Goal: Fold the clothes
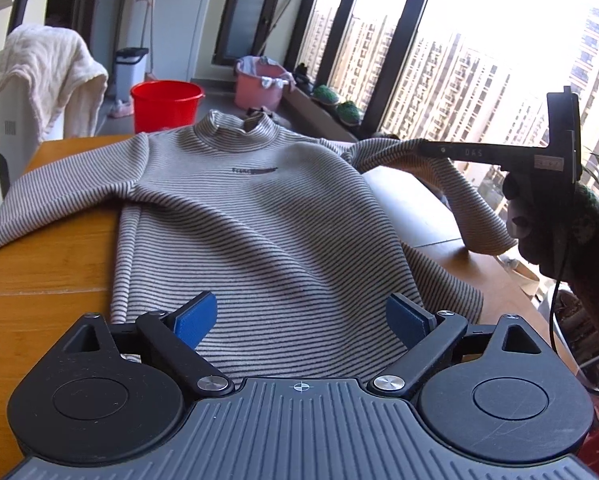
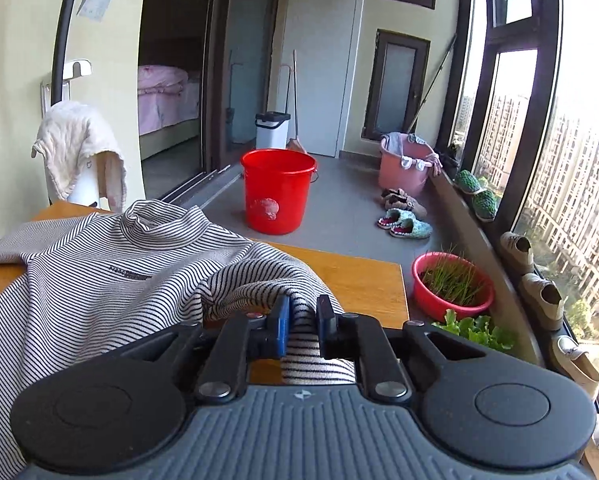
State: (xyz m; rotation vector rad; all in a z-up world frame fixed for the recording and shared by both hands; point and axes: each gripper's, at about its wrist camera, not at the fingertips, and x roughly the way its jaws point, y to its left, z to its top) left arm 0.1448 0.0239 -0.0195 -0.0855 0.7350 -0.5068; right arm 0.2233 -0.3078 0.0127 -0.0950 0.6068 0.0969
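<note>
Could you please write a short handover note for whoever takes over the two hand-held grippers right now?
Left hand-held gripper: open, low over the sweater's hem, holding nothing.
Right hand-held gripper: shut on the sweater's sleeve, lifted off the table.
Sweater: striped, face up on the wooden table, collar at the far end; the other sleeve lies spread toward the table's edge.
Done: sweater laid out, one sleeve picked up.
Left: probably fold that sleeve across the body, then the other sleeve, then fold the body.
</note>
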